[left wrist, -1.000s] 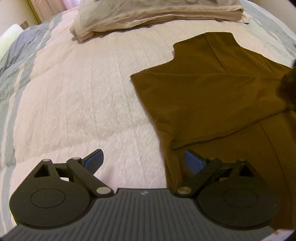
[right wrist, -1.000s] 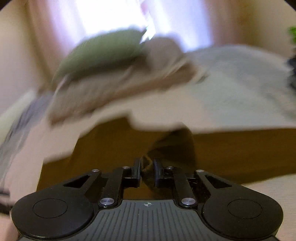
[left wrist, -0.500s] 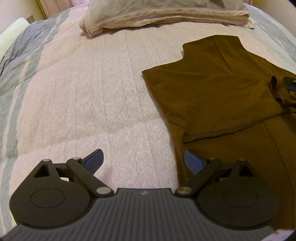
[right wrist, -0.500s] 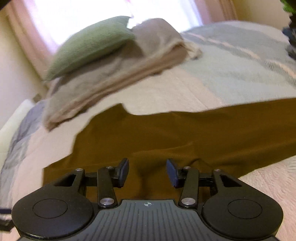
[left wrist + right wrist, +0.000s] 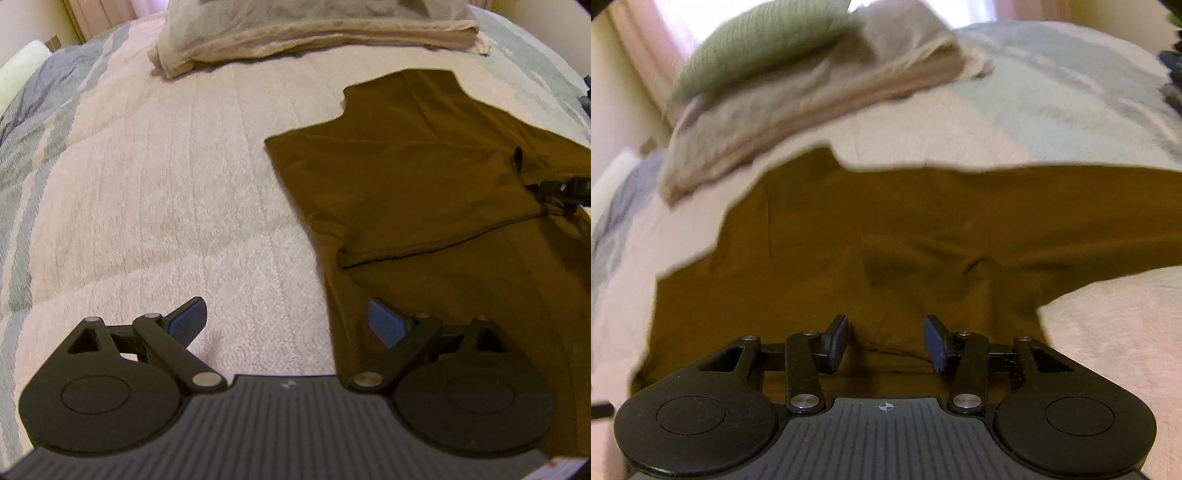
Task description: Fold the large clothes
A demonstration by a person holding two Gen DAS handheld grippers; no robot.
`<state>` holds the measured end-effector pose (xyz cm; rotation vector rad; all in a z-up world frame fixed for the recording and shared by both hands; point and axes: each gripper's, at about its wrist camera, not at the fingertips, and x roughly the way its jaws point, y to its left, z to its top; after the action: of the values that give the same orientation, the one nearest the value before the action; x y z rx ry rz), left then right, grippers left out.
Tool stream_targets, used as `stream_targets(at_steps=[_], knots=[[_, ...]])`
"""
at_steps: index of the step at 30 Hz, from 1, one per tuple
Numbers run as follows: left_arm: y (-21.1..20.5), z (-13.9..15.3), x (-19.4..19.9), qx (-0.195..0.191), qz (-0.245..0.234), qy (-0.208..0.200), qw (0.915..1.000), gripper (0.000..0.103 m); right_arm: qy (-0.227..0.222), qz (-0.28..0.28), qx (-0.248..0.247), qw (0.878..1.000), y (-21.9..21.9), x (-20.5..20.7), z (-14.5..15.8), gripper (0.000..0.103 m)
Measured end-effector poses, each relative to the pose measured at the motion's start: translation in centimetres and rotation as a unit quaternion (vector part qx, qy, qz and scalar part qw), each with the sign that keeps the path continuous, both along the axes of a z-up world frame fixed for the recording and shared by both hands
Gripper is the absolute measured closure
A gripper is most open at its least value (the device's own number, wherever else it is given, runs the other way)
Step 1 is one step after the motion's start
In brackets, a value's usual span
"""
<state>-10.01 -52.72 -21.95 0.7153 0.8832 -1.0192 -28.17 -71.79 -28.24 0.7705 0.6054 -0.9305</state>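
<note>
Brown shirt (image 5: 424, 177) spread flat on bed (image 5: 166, 184).
L gripper (image 5: 286, 321) jaws wide apart, empty; R gripper (image 5: 885, 341) jaws partly apart over shirt, holding nothing.

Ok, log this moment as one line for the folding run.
stage: part folded | brown garment: sleeve folded in, flat on bed | left gripper: open, empty | right gripper: open over garment

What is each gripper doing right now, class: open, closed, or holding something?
Left gripper: jaws wide open, holding nothing, over the edge of the brown shirt.
Right gripper: jaws open, holding nothing, just above the shirt.
</note>
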Motion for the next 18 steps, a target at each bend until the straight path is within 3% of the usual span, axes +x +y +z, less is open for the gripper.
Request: stream_targets(at_steps=[2,4,6,9,14,18], knots=[[-0.2,0.9,-0.5,-0.003,-0.007,-0.001,1.0,0.011,-0.013,-0.018,-0.013,1.0,0.8,-1.6,2.4,0.059],[-0.6,2.0,-1.0,-0.005,-0.014,-0.002,0.9999,0.011,-0.012,-0.047,-0.016,0.999,1.6,-3.8,4.4,0.047],[-1.4,3.3,-1.9,-0.011,-0.022,-0.002,0.9997,0.011,-0.008,-0.082,-0.014,0.996,2.1,-6.9,6.0,0.043],[-3.3,4.9,-3.6,-0.023,-0.04,0.0,0.9989,0.011,0.002,-0.143,-0.011,0.99,1.7,-12.7,7.8,0.043],[-7.5,6.5,-8.0,-0.042,-0.065,-0.008,0.997,0.011,0.005,-0.253,-0.014,0.967,-0.2,-23.7,9.1,0.043],[-11.8,6.3,-13.2,-0.042,-0.074,-0.013,0.9963,0.01,-0.001,-0.298,-0.019,0.954,-3.0,-31.6,9.0,0.043]])
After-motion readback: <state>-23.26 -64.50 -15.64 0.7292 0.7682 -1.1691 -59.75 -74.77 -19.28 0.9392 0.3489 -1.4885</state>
